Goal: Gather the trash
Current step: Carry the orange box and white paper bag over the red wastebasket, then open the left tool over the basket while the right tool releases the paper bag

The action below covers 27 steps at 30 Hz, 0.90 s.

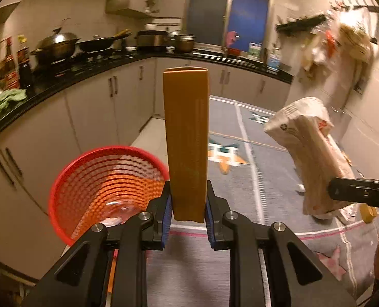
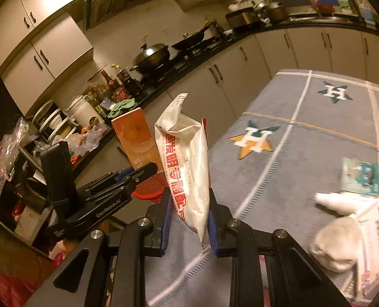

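Both hand-held grippers are raised over the grey rug point(image 1: 240, 192), pointing forward and somewhat down toward the kitchen cabinets.

The left hand-held gripper point(image 1: 188, 204) is clamped narrow on a tall, flat orange-brown carton point(image 1: 186, 140) that stands upright between its blue pads point(image 1: 166, 220). Just left of it and lower sits the red mesh wastebasket point(image 1: 92, 176), with something clear and shiny at its bottom.

The right hand-held gripper point(image 2: 188, 220) pinches a crumpled white plastic packet point(image 2: 186, 158) printed with red Chinese characters; I can't read them properly.

The right wrist view shows the carton's printed orange face and "GenRobot.AI" on the left gripper's body, plus more litter on the rug: a teal card point(image 2: 360, 176) and white crumpled wrappers point(image 2: 353, 240). The rug carries star emblems with a white "H" point(image 2: 253, 138). The left wrist view alone looks into the basket.
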Motion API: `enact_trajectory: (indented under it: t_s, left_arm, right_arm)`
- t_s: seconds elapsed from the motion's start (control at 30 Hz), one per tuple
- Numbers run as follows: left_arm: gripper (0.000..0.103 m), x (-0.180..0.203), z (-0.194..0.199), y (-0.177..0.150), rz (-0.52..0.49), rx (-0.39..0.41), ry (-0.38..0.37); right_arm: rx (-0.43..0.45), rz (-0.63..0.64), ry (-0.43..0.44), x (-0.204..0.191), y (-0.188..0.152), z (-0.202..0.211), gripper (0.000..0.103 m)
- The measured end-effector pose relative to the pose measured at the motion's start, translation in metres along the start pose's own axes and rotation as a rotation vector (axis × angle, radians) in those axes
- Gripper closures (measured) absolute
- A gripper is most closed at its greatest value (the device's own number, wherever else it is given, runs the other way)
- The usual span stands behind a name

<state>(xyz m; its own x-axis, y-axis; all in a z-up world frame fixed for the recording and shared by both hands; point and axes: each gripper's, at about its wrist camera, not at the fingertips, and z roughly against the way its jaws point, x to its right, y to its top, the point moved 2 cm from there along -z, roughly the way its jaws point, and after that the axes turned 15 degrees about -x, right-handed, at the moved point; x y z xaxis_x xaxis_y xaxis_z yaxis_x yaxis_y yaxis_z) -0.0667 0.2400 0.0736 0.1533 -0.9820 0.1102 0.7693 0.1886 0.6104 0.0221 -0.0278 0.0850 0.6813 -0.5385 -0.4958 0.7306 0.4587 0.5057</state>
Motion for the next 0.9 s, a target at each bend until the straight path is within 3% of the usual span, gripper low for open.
enact_trajectory:
  t_s: [0.5,0.9]
  left_arm:
    - [0.082,-0.079,-0.03,-0.01,0.126,-0.08,0.099]
    - [0.082,-0.099,-0.04,-0.01,0.144,-0.101,0.12]
  right_arm:
    - [-0.134,0.017,0.071,-0.038,0.064,-0.106,0.076]
    - [-0.196,-0.001,0.071,-0.045,0.092,-0.167,0.076]
